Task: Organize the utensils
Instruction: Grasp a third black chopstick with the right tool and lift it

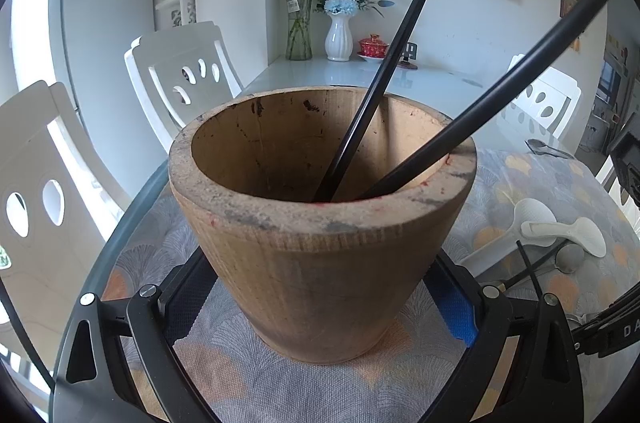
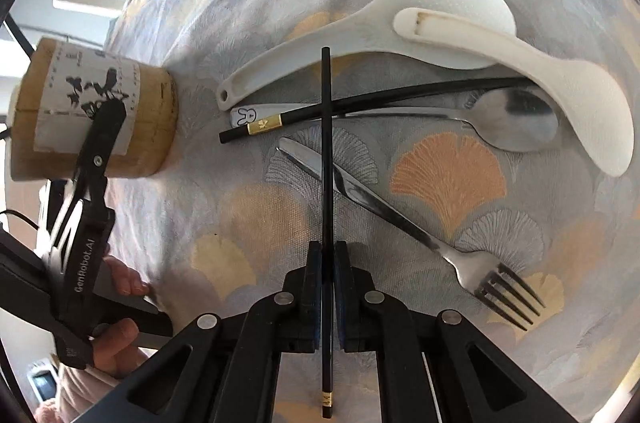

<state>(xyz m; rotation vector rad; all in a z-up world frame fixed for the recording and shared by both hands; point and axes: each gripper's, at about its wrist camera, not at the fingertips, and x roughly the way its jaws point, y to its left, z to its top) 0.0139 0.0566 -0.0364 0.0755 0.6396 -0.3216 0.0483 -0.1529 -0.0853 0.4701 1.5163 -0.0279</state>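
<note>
Two black chopsticks already lean in the wooden holder, tips down, tops slanting up and to the right over its rim. On the left side, the left gripper has its fingers spread around the holder's lower wall, one on each side; whether the pads actually press the wood I cannot tell, so it looks more like steadying than a firm clamp. The person's left hand shows in the right wrist view, wrapped on that gripper's handle.

Moving right, the right gripper is closed on a single black chopstick, which runs straight forward along the fingers. The holder lies off to the left of that chopstick, well apart, so I judge the coming move is a swing leftward and a tip-down turn into the open mouth, threading past the two sticks already slanted there.

Further right on the patterned cloth lie another black chopstick, two white rice paddles, a steel spoon and a fork. The held chopstick crosses above the loose chopstick and the fork's handle, apparently clear of both.
</note>
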